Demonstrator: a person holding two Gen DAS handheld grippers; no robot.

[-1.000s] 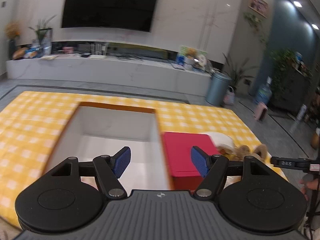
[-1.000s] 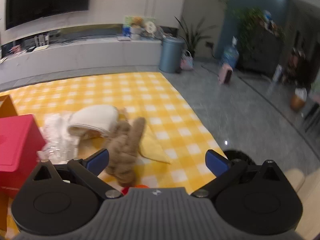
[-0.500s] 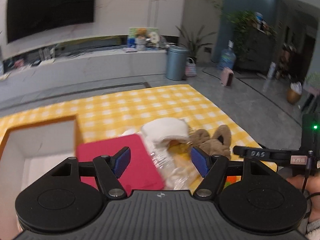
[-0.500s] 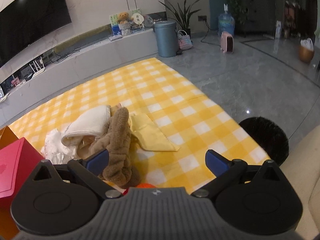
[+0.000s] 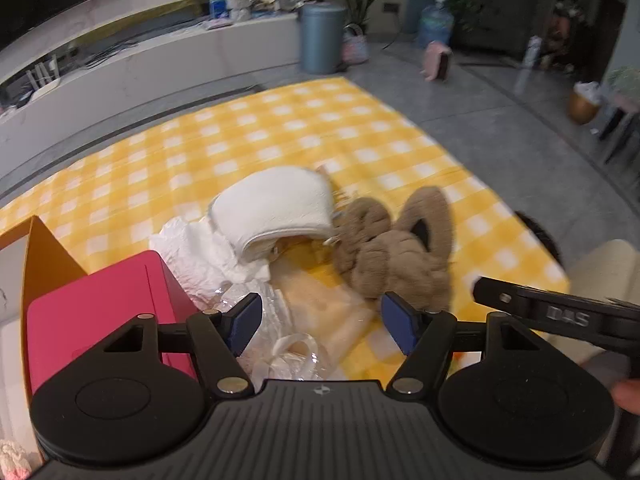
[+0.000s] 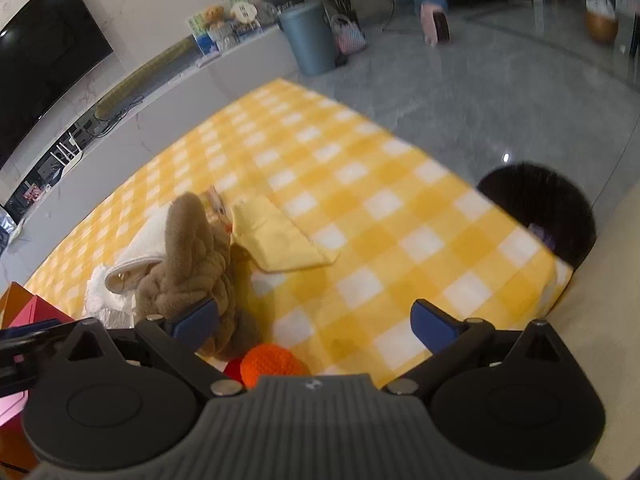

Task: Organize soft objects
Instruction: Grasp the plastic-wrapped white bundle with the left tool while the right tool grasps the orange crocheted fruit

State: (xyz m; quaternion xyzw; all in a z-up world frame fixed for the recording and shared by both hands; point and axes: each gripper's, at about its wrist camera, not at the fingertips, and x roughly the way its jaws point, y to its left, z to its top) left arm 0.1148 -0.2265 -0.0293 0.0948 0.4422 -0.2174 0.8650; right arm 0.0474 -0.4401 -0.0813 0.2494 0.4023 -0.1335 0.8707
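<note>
A pile of soft things lies on the yellow checked cloth [image 5: 280,128]: a folded white towel [image 5: 276,208], a brown fuzzy plaited band [image 5: 396,248], crumpled white fabric [image 5: 196,252] and clear plastic wrap [image 5: 288,352]. My left gripper [image 5: 320,322] hangs open above the wrap and a pale yellow cloth, nothing between its pads. In the right wrist view the brown band [image 6: 192,256] lies beside a yellow cloth [image 6: 276,236], with an orange knitted ball [image 6: 272,362] near the camera. My right gripper [image 6: 316,322] stands wide open over bare checked cloth, its left fingertip close to the band.
A red box [image 5: 100,312] sits at the left beside an orange-walled open carton [image 5: 44,252]. The cloth's right edge drops to grey floor, where a black round thing [image 6: 540,208] lies. A TV bench and a blue bin [image 5: 322,38] stand behind.
The left gripper has swung right from over the open carton to the soft pile and come lower. The right gripper has tilted down and rolled, closing on the brown band. Both stayed open.
</note>
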